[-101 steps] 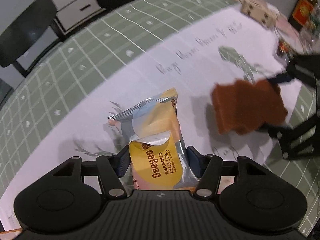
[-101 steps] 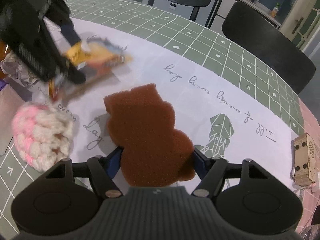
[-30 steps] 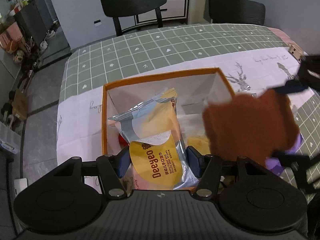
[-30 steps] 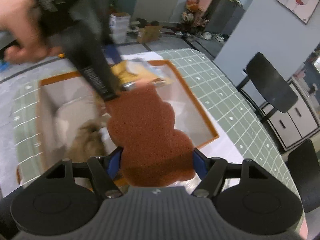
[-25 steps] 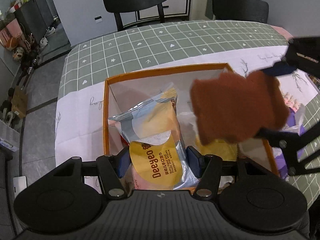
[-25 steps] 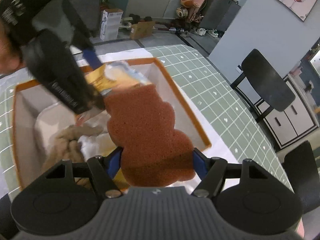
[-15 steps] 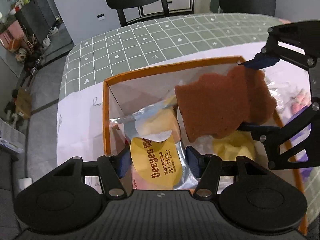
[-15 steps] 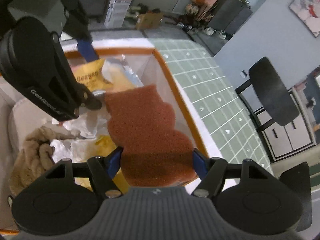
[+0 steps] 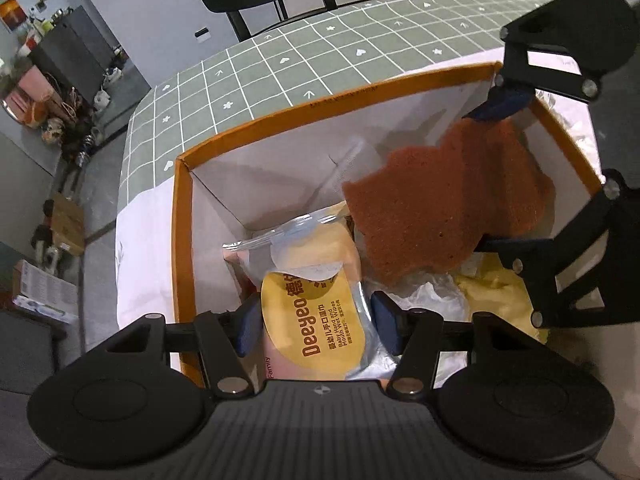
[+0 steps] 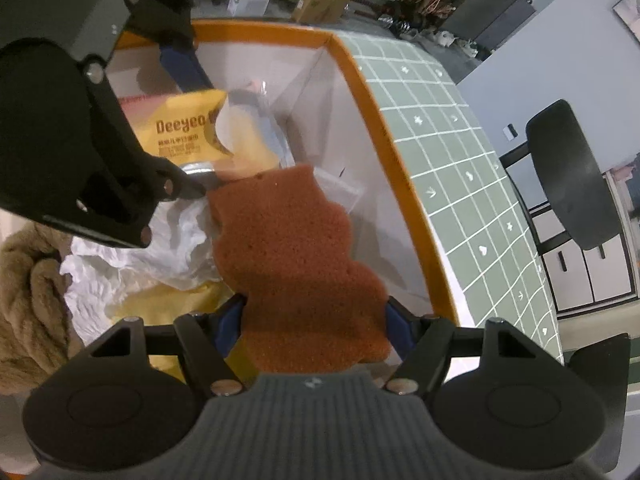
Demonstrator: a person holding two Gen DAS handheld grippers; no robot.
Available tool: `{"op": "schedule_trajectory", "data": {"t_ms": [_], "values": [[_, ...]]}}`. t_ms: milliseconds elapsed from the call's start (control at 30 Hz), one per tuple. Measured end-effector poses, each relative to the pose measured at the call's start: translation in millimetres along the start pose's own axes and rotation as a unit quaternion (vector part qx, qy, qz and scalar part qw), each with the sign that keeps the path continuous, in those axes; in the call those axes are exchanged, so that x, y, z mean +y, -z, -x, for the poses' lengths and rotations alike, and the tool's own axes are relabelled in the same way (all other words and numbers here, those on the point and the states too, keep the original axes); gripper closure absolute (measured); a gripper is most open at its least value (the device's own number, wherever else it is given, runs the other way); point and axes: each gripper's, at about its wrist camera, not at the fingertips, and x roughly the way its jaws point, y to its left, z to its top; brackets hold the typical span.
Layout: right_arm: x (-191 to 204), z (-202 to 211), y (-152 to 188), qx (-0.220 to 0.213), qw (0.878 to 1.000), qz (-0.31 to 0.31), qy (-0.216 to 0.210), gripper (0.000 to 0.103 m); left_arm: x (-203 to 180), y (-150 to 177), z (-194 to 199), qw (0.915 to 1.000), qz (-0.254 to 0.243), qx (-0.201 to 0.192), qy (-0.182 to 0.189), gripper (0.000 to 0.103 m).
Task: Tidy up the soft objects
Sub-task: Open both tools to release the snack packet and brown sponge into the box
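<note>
Over box: tongs grip wipes pack, brown sponge (both held).

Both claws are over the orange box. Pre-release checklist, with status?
1. Left claw grips the wipes pack: ok, pads press on both its sides.
2. Right claw grips the brown sponge: ok.
3. Both items inside the rim of the orange box: ok, both hang within the walls.
4. Clear landing spot: not ok, white crumpled paper, yellow cloth and a tan plush item already cover the floor on the sponge's side.
5. Claws clear of each other: cannot tell, the sponge's tip nearly meets the left claw's finger.
6. Height above contents: cannot tell.
</note>
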Motion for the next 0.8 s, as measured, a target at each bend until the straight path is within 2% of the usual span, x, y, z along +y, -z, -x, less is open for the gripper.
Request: {"op": "schedule_trajectory", "data": {"t_ms": [333, 500, 800], "values": [[2.6, -21.7, 5.9, 0.01, 1.0, -0.007, -0.003, 0.029, -16.8, 4.5, -1.6, 0.9989, -0.036, 0.001, -0.028, 0.034], [9.5, -23.1, 4.2, 0.021, 1.0, 0.004, 0.001, 0.027, -21.6, 3.5, -3.5, 0.9981, -0.045, 0.004, -0.043, 0.028], [17.6, -13.5, 8.2, 0.017, 1.0, 0.016, 0.007, 0.022, -10.5, 0.1, -0.8, 0.9989, -0.035, 0.002, -0.032, 0.028]]}}
